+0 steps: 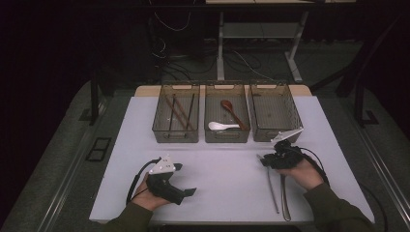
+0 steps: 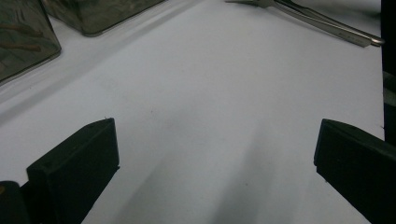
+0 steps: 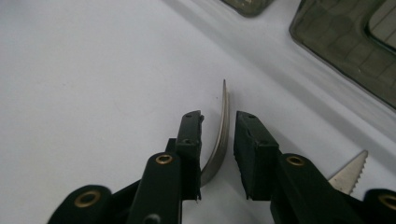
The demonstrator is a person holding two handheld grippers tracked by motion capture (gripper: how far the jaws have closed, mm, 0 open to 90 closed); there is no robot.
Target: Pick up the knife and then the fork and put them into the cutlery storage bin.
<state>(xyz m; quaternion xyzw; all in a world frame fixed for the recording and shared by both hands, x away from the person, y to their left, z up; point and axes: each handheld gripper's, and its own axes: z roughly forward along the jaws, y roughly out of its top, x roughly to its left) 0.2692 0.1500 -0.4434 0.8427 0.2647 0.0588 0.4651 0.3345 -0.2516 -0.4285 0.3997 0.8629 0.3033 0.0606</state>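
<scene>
Chopsticks [image 1: 179, 112] and spoons [image 1: 227, 117] are already binned; our right tool [image 3: 218, 135] straddles the fork [image 3: 217, 140] on the tabletop [image 1: 217, 174], slightly parted (not pinching), knife [image 1: 286, 198] alongside; left tool [image 2: 215, 163] gapes empty.

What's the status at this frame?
Left gripper open, nothing between jaws. Right gripper open around fork, pads just clear. Knife beside it. Nothing in the way.
</scene>
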